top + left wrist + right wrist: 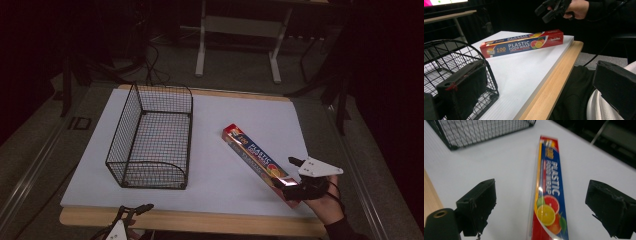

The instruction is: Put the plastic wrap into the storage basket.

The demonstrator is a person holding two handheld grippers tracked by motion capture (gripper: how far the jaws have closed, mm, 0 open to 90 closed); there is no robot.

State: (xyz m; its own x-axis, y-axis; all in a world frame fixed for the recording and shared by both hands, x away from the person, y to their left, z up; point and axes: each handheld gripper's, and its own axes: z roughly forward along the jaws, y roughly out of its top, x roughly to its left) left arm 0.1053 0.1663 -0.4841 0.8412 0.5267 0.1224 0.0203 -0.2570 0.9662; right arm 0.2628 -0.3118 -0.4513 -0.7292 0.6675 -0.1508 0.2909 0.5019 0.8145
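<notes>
From the high view: black wire basket [150, 140] standing on the white surface [210, 165], plastic food wrap box [255, 159] lying diagonally well to its right, right hand-held gripper [290, 176] over the box's near end. In the left gripper view: left hand-held gripper [536, 85] spread wide above the surface edge, basket beside one jaw. In the right gripper view: jaws wide apart, straddling the box without touching.

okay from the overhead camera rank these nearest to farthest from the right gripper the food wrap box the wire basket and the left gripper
1. Food wrap box: its near end lies under the right gripper.
2. Wire basket: left half of the table.
3. Left gripper: at the table's front-left edge; close to the basket's rank.
</notes>
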